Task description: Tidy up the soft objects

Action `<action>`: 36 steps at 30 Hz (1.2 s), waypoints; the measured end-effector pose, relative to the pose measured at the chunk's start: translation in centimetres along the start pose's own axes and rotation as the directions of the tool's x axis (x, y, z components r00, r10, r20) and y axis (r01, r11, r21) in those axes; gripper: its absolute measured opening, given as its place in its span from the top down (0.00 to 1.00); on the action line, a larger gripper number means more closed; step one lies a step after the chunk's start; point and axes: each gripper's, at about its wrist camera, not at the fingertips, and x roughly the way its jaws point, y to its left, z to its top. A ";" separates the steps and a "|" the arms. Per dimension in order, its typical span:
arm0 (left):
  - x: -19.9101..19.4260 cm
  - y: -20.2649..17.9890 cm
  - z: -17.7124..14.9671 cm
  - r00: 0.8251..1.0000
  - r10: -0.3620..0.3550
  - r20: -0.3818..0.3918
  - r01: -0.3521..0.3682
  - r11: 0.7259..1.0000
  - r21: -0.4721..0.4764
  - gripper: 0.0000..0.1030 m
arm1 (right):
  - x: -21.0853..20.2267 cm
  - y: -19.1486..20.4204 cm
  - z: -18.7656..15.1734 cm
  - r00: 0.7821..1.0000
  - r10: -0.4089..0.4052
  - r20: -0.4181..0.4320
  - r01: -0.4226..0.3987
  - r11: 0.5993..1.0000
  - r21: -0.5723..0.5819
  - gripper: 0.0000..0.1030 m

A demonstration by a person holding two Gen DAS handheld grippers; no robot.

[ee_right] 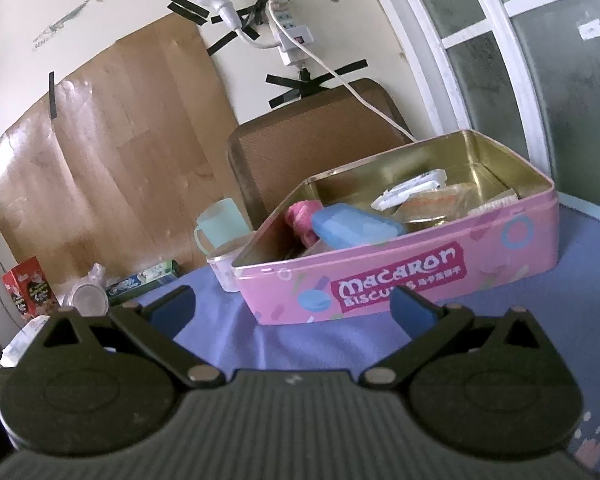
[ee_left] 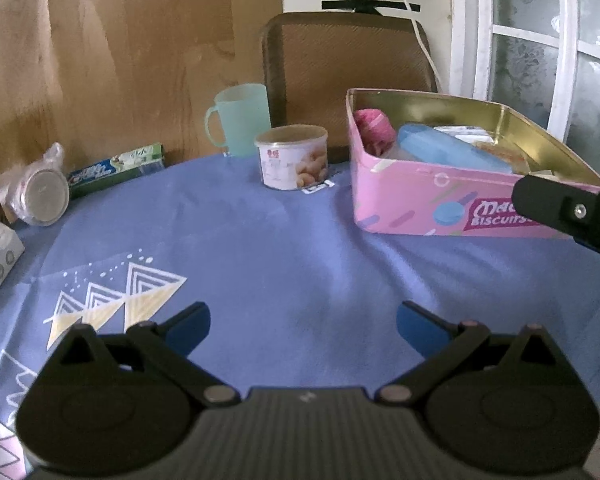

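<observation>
Pink biscuit tin [ee_right: 399,276] contents partly hidden, pink bundle [ee_left: 373,128] indistinct, jaws apart

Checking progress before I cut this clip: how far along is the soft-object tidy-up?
Looks mostly done: the pink biscuit tin already holds a pink soft bundle, a blue pouch and some packets. Nothing in hand: the left gripper and right gripper are both open and empty. The blue tablecloth shows nothing soft lying loose; the cup, can and boxes at the edge look rigid.
</observation>
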 end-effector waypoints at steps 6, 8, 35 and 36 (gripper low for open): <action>0.3 0.0 -0.2 1.000 0.024 -0.002 -0.024 1.000 0.019 0.00 | 0.2 0.0 -0.3 1.000 0.004 -0.014 -0.004 1.000 0.004 0.00; 0.4 0.0 -0.3 1.000 0.025 -0.007 -0.025 0.999 0.021 0.00 | 0.3 0.0 -0.3 1.000 0.005 -0.019 -0.005 1.000 0.007 0.00; 1.2 -1.7 -1.2 0.997 0.068 -0.037 -0.064 0.992 0.107 0.00 | 0.3 -1.8 -0.4 1.000 -0.009 -0.017 0.011 0.996 0.085 0.00; 1.2 -1.7 -1.2 0.997 0.067 -0.036 -0.063 0.992 0.111 0.00 | 0.4 -1.9 -0.4 1.000 -0.008 -0.018 0.010 0.996 0.085 0.00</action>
